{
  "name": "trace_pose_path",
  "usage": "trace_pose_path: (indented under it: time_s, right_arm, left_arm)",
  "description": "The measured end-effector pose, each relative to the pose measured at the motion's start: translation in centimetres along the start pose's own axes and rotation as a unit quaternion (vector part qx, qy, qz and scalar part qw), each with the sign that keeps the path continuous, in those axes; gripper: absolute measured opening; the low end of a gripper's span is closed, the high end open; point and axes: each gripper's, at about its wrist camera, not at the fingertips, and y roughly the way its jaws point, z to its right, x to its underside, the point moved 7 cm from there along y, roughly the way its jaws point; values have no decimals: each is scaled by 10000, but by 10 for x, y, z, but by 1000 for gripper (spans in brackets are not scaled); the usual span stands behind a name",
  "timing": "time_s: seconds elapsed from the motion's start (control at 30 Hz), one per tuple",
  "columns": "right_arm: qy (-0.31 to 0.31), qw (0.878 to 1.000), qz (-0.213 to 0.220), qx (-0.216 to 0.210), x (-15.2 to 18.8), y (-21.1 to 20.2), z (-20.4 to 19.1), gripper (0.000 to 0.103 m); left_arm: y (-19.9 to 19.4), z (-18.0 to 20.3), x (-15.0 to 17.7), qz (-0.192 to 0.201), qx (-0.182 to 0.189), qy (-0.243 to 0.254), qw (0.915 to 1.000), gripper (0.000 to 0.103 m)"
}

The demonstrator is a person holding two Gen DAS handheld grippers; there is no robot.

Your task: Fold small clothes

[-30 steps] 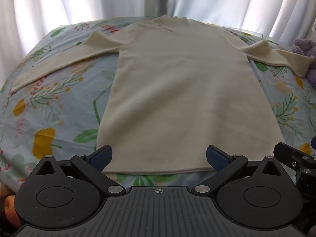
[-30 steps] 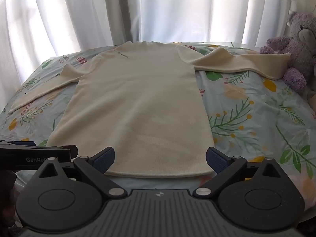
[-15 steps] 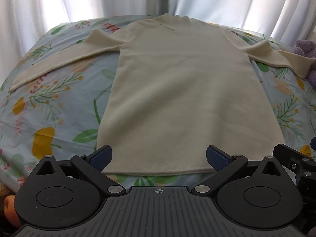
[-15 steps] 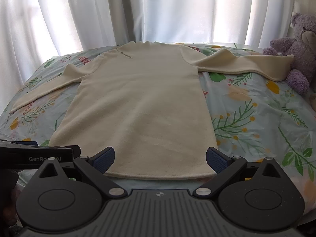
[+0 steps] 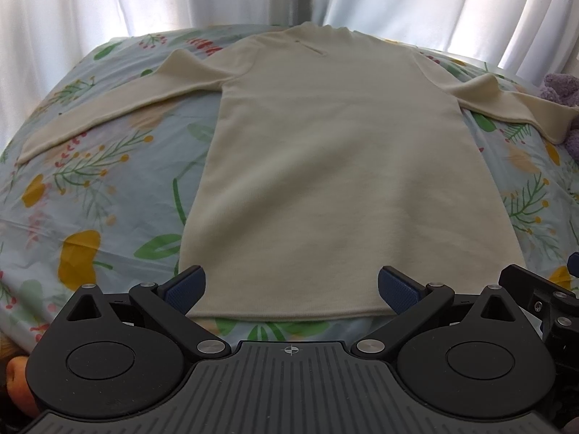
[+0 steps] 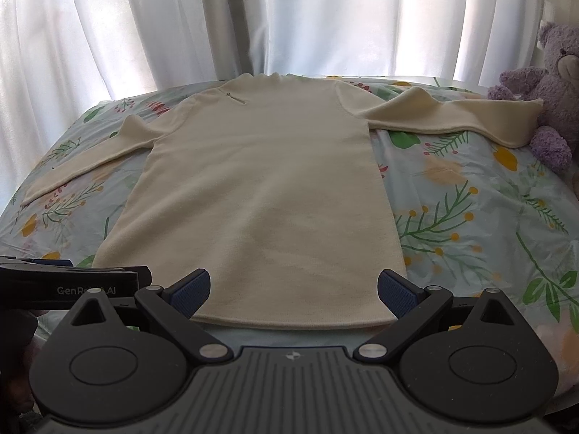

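Note:
A cream long-sleeved knit garment lies flat on the floral bedsheet, neck away from me, both sleeves spread out sideways. It also shows in the right wrist view. My left gripper is open and empty, hovering just above the near hem. My right gripper is open and empty too, over the hem's right part. The left gripper's body shows at the left edge of the right wrist view.
White curtains hang behind the bed. A purple teddy bear sits at the far right, touching the right sleeve's cuff. The bed's near edge lies just below the hem.
Both grippers have risen and drawn back slightly; the view takes in more curtain. The garment has not moved. Both jaws stay open.

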Motion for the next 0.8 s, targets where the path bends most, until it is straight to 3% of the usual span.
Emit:
trace_pose_path:
  time_s: [0.8]
  right_arm:
    - [52,10000,0,-56,1,-3,3,99]
  left_arm:
    - [0,1,-2,-85,66,-23,9999,103]
